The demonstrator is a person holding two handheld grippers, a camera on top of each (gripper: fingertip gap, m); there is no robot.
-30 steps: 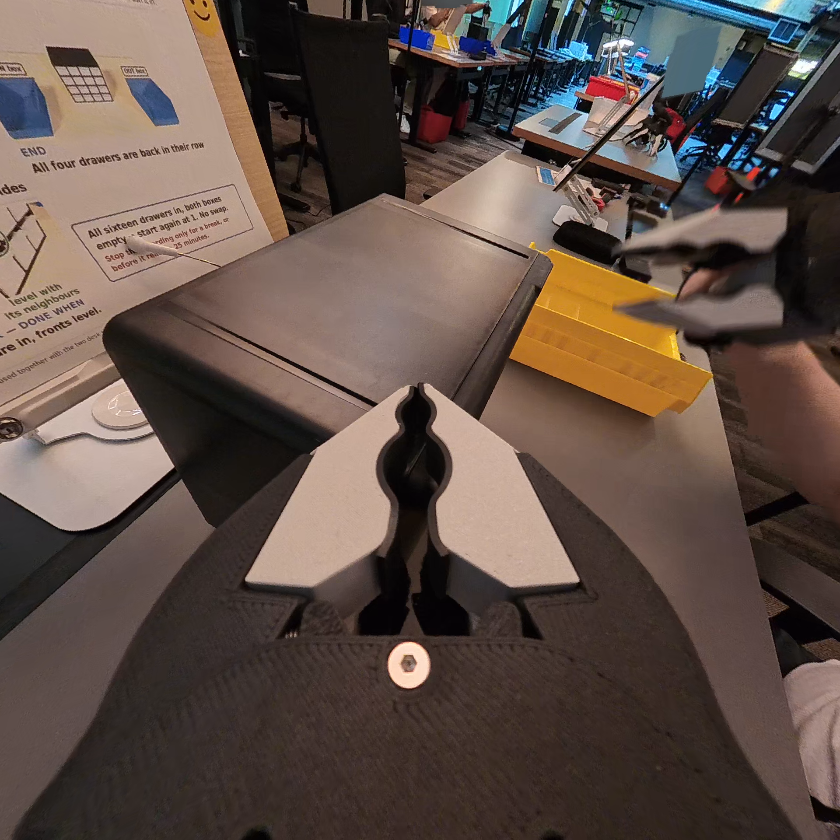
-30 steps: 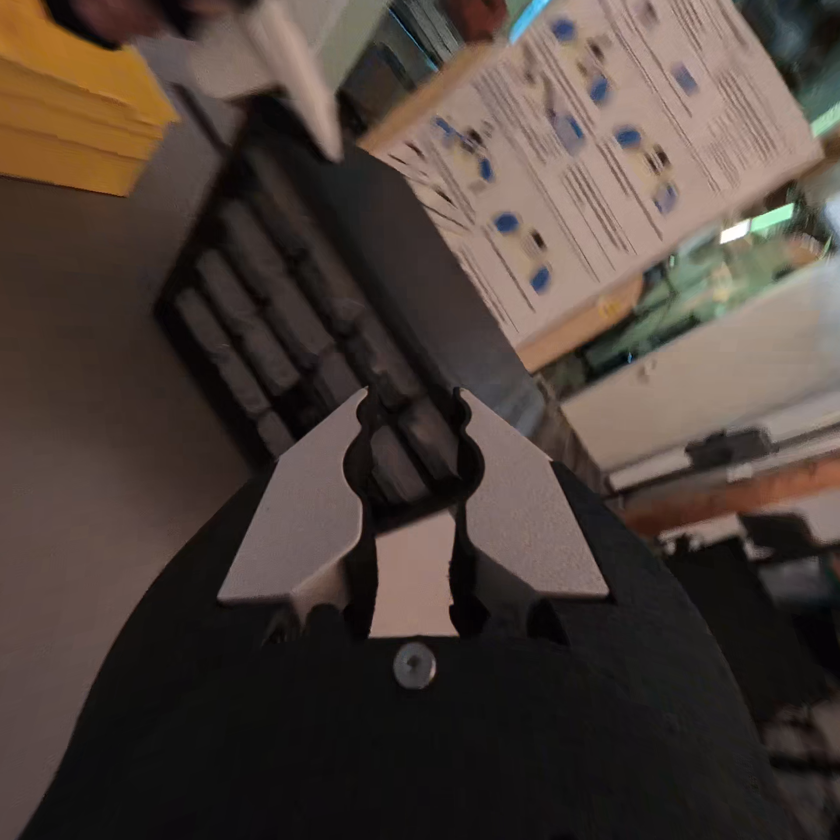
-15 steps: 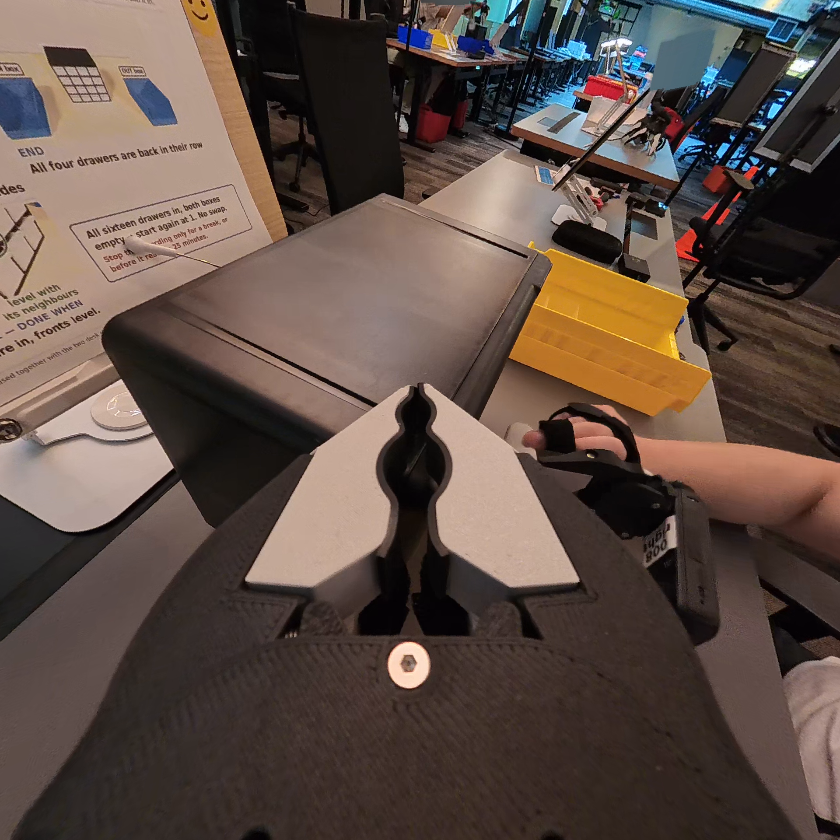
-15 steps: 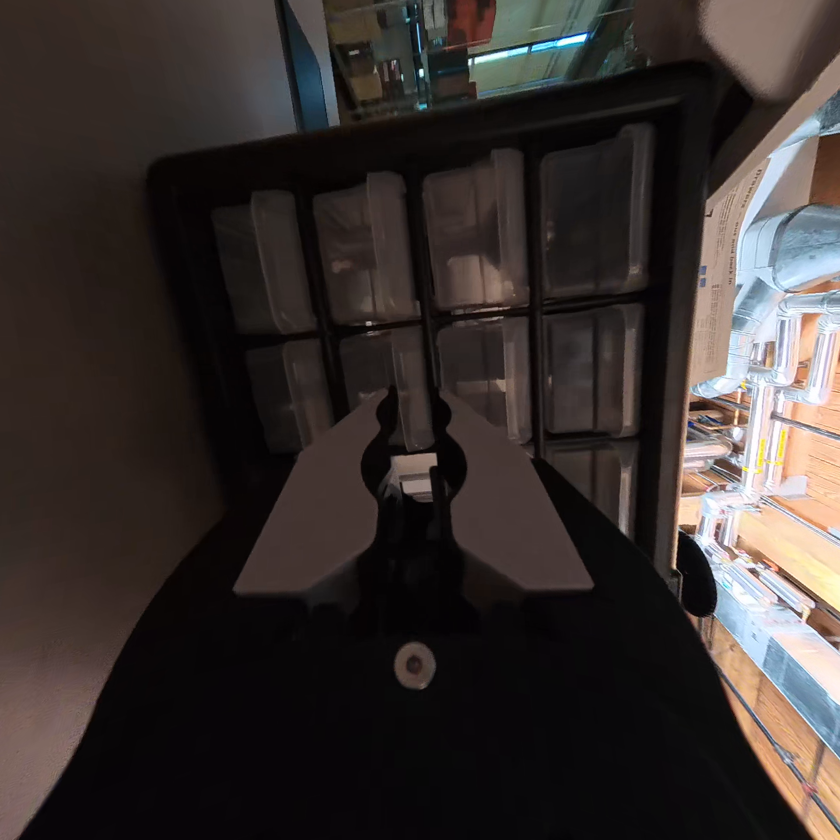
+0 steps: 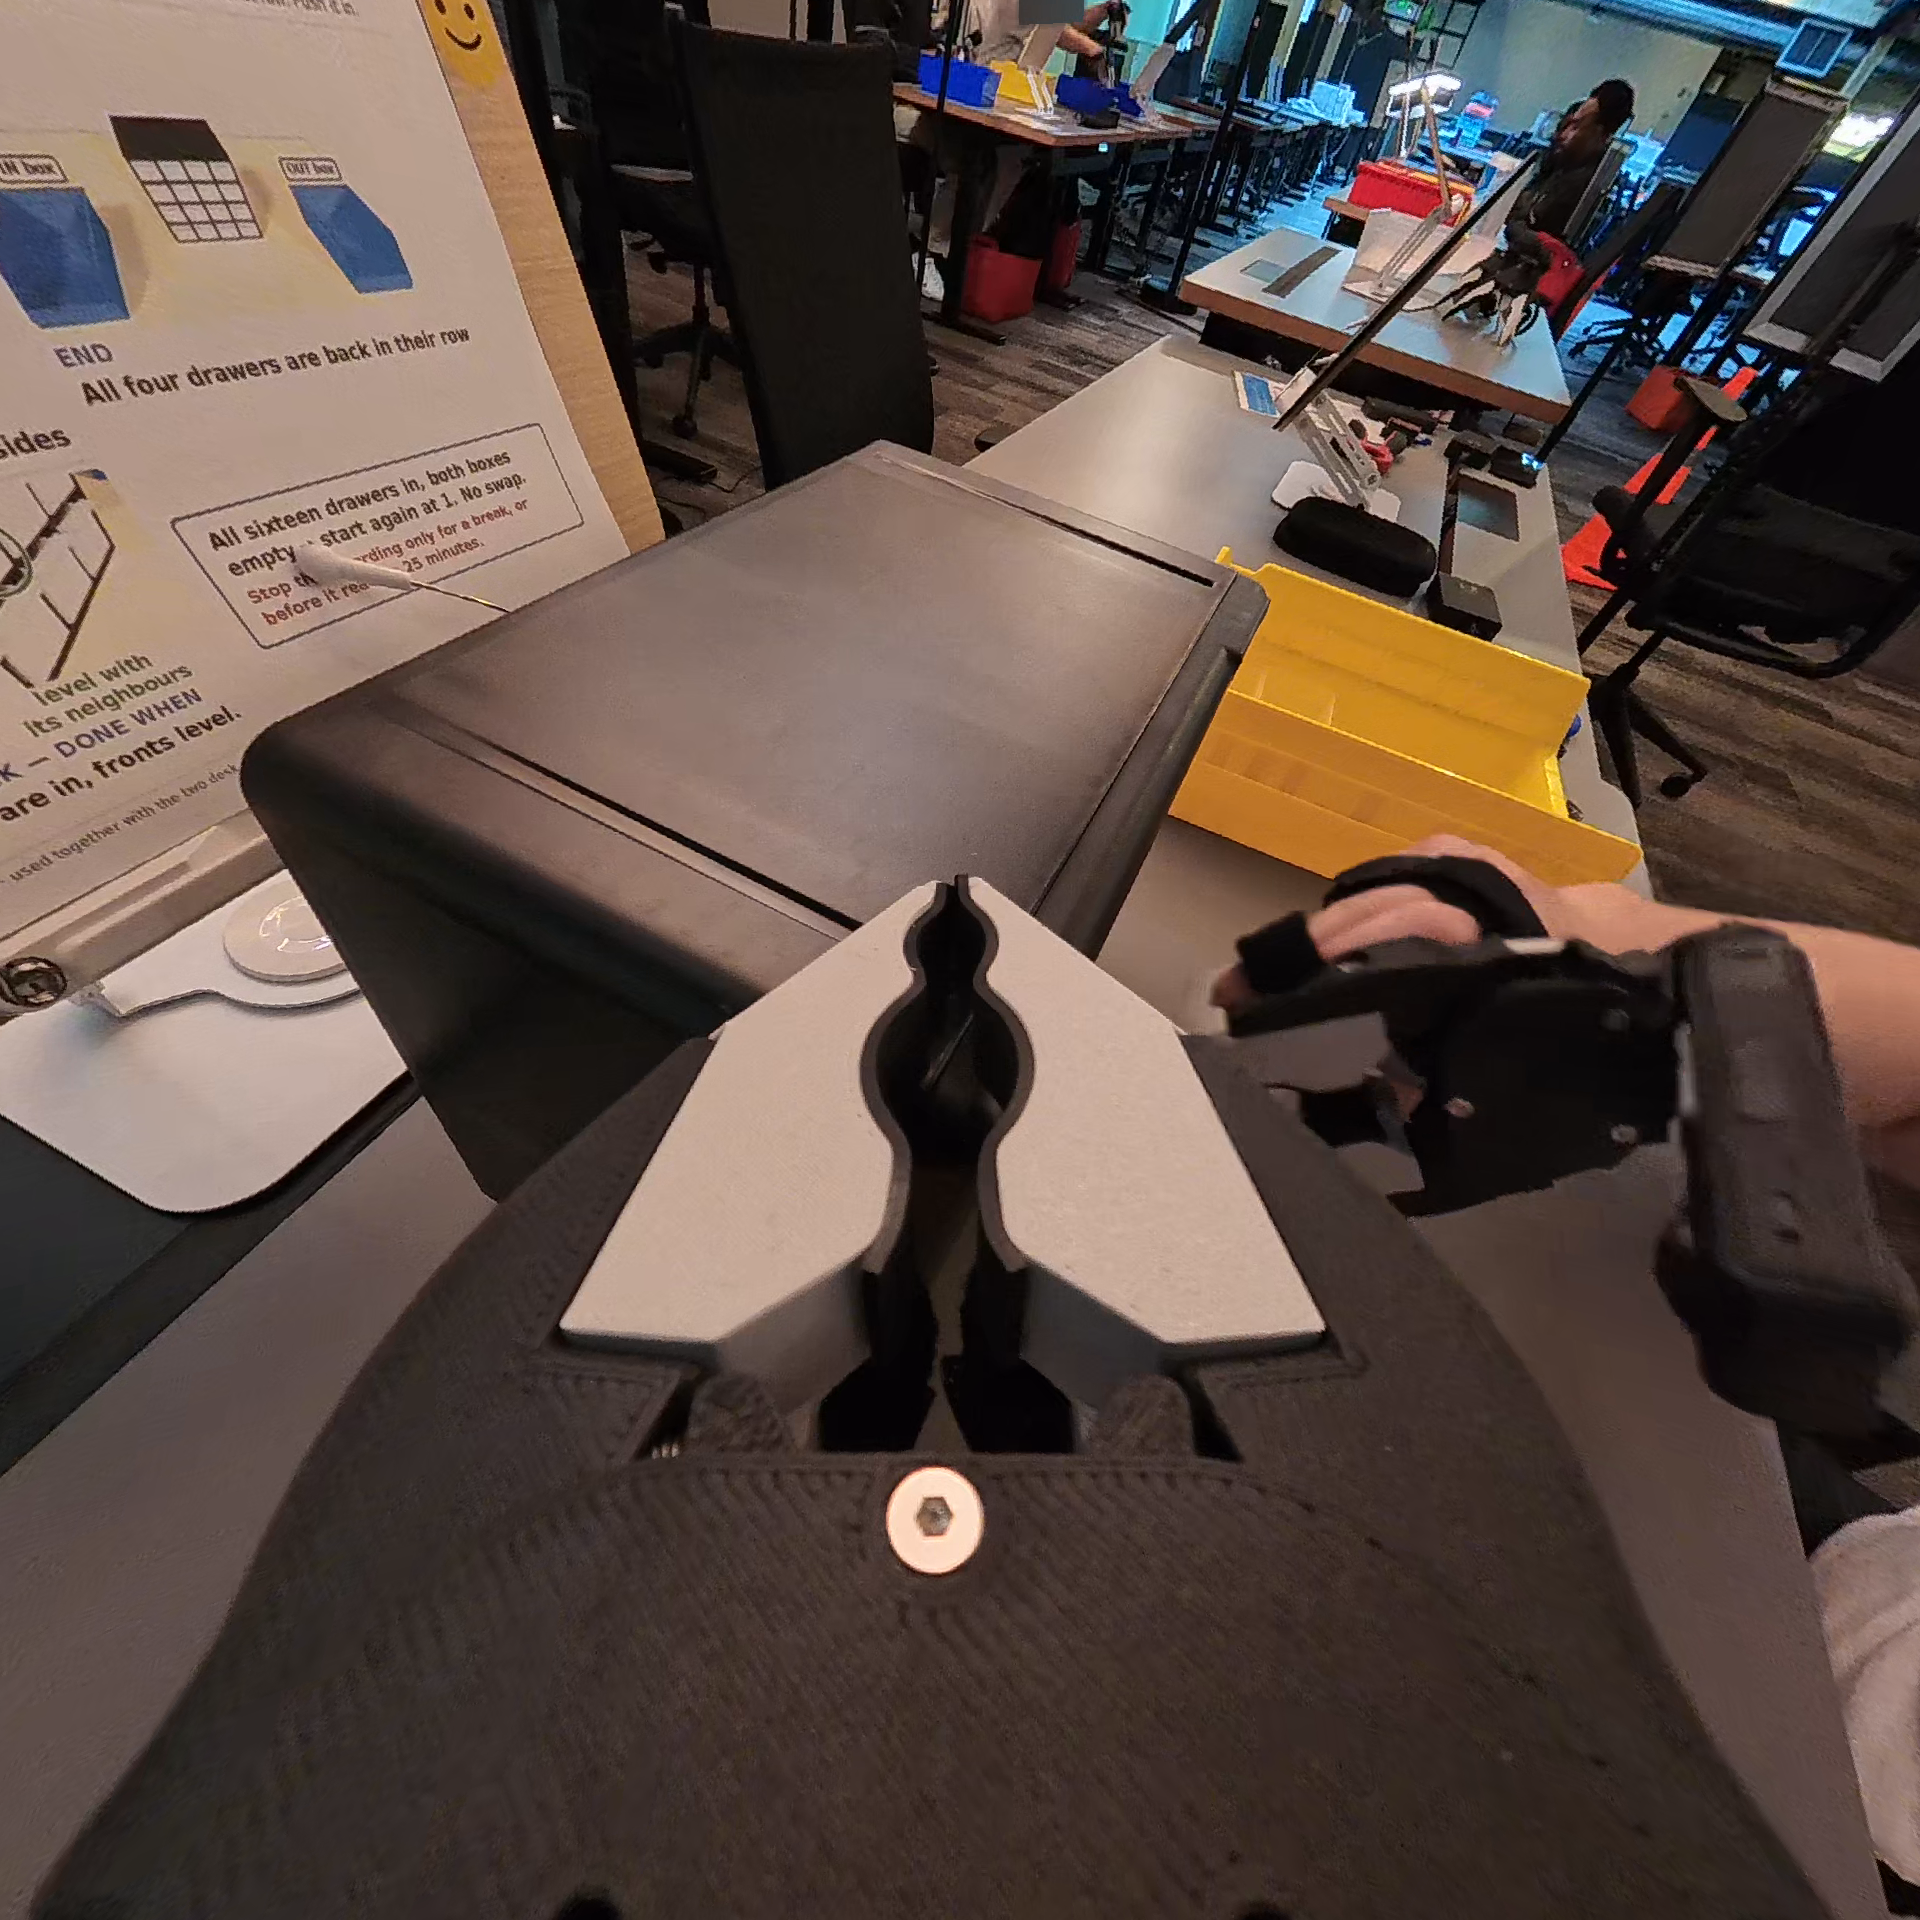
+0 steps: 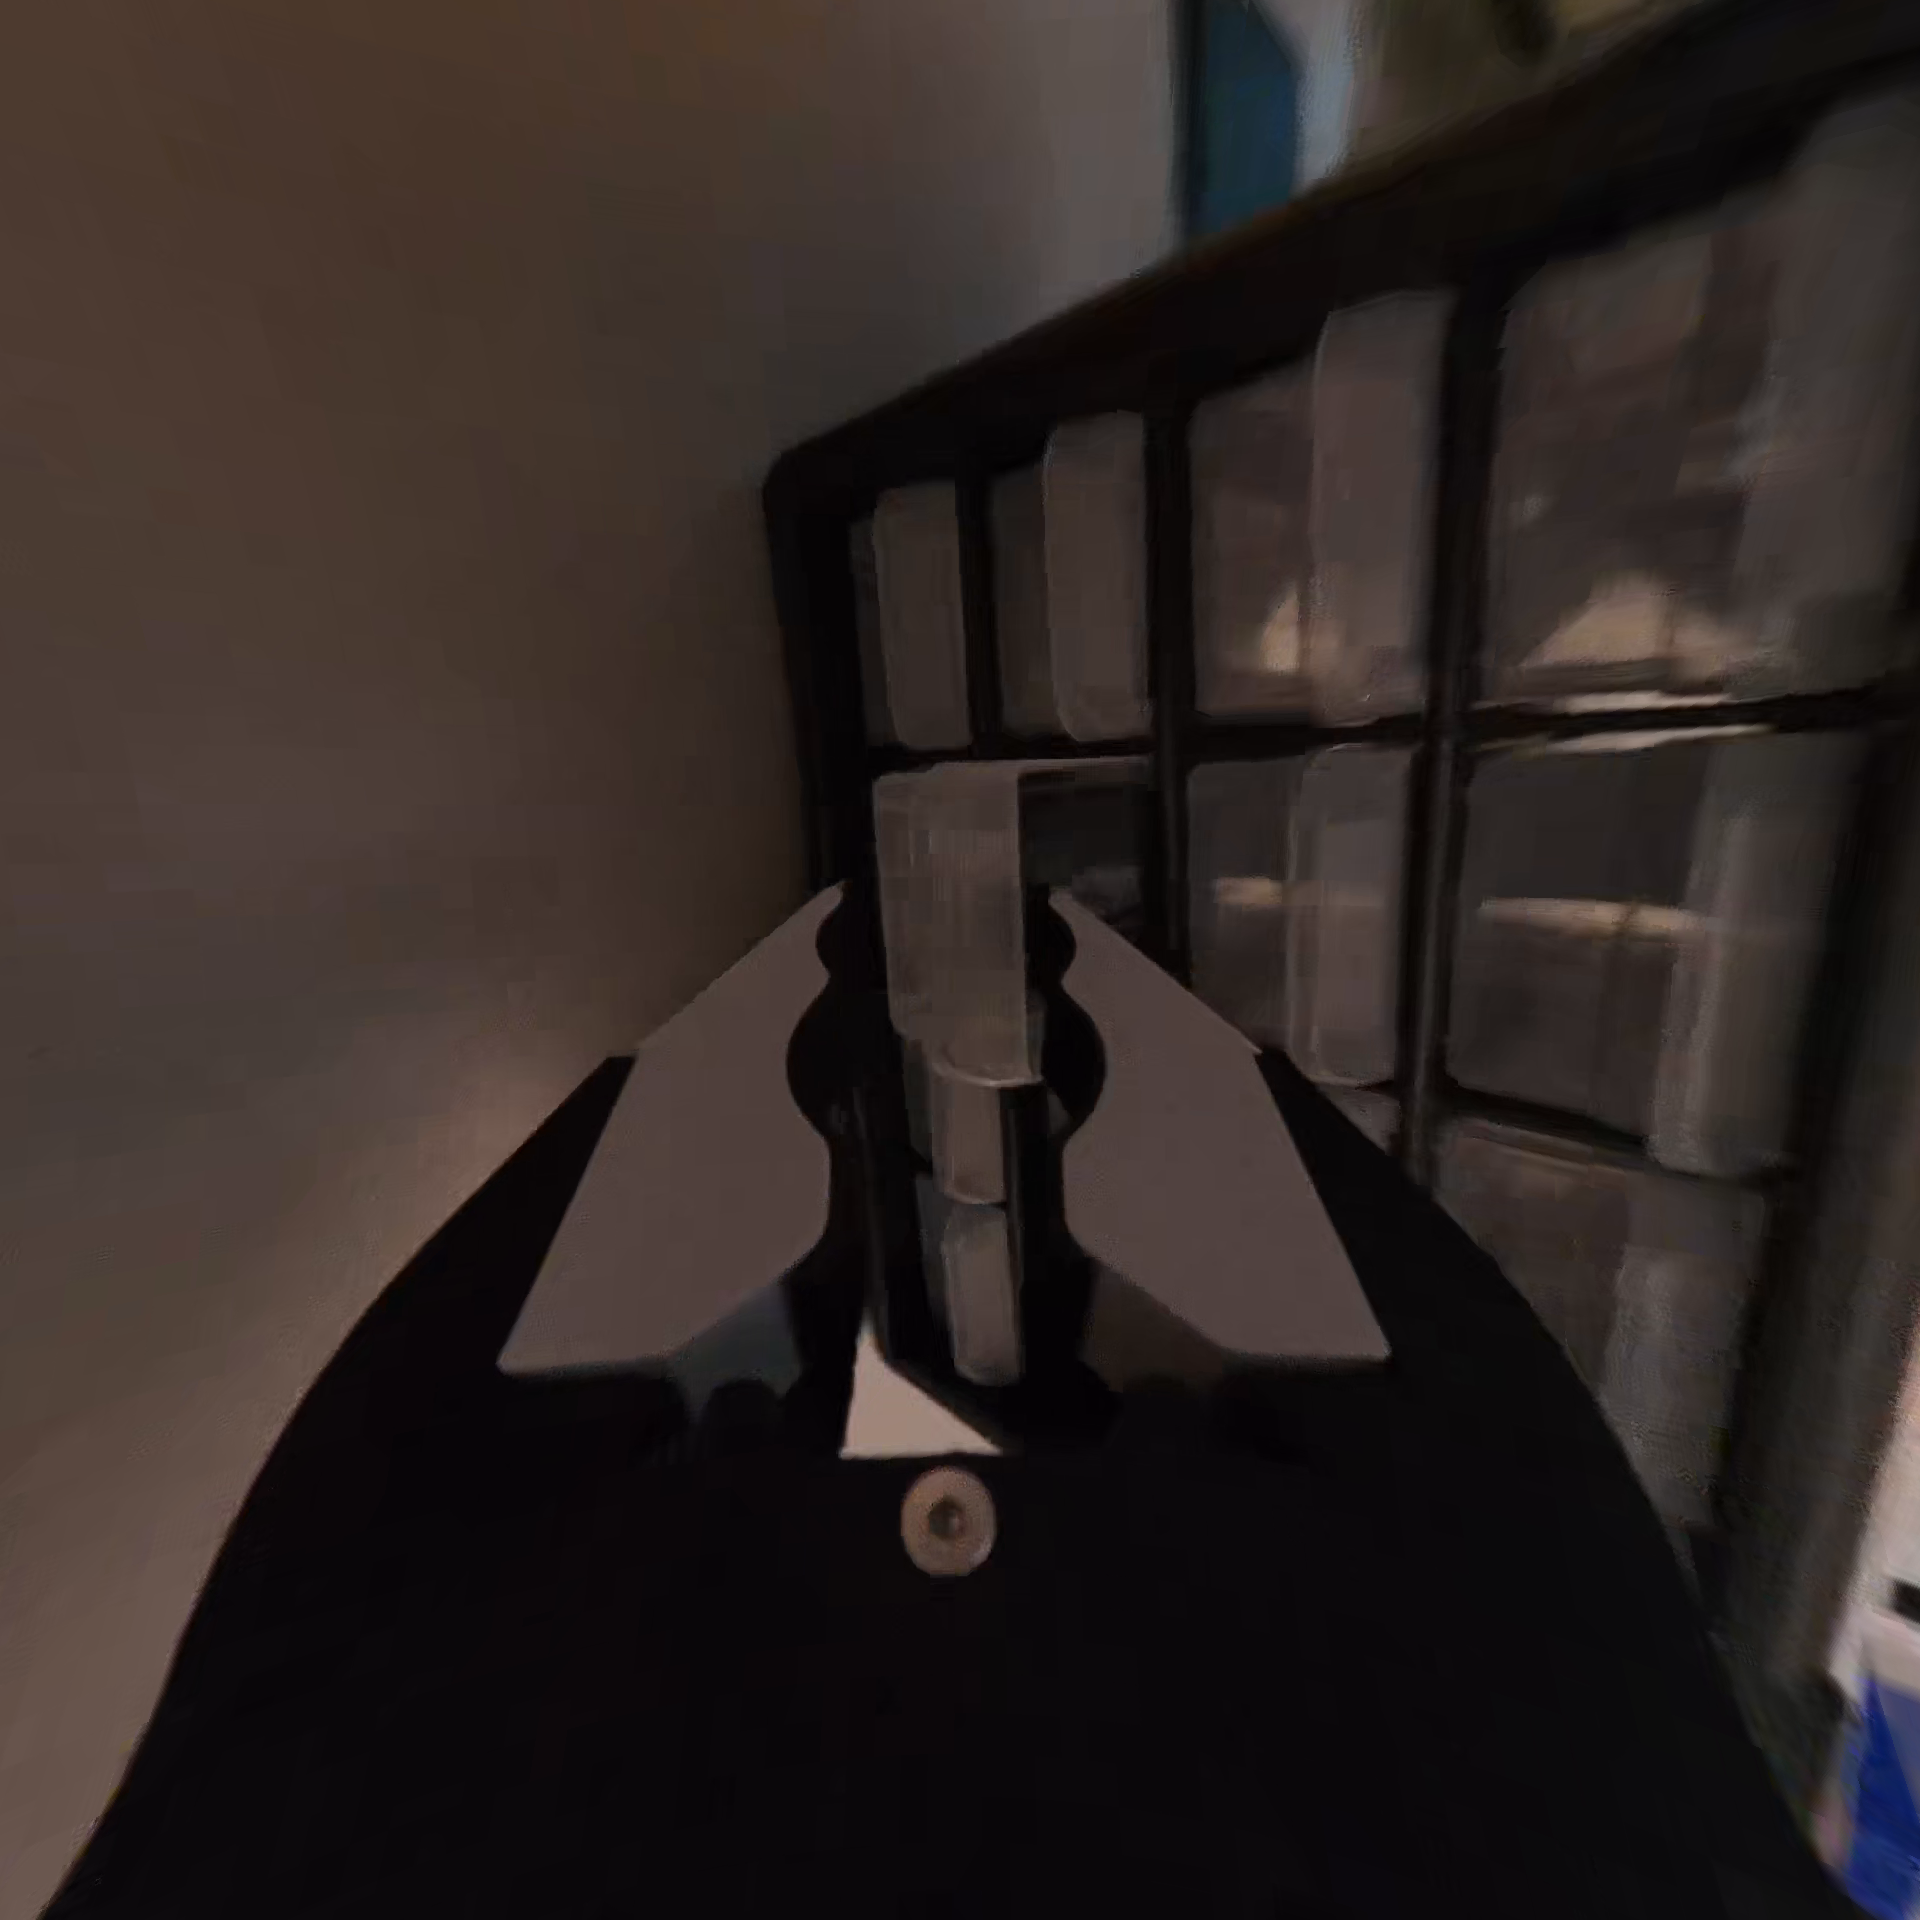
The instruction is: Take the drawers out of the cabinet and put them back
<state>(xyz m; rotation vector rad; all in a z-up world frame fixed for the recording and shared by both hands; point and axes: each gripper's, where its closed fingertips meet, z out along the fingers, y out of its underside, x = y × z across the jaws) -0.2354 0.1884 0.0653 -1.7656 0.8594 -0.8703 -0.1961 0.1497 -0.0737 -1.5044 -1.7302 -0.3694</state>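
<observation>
The black cabinet (image 5: 831,675) stands on the grey desk just ahead of my left gripper (image 5: 961,896), which is shut and empty and hovers near its top rear edge. In the right wrist view, which is rolled on its side and blurred, the cabinet front (image 6: 805,675) shows a grid of clear drawers. One clear drawer (image 6: 951,914) in the end column sticks out of its slot. My right gripper (image 6: 949,902) is closed on its handle. The right gripper also shows in the left wrist view (image 5: 1278,1055), held by a hand at the cabinet's front.
A yellow bin (image 5: 1382,727) lies on the desk beyond the cabinet. An instruction poster (image 5: 260,416) stands on the left, with a white pad (image 5: 187,1091) below it. A black case (image 5: 1351,545), other desks, chairs and a seated person are farther back.
My right gripper came down from the air to the cabinet front, opened, and closed on a drawer handle. That drawer now sticks out. My left gripper has not moved.
</observation>
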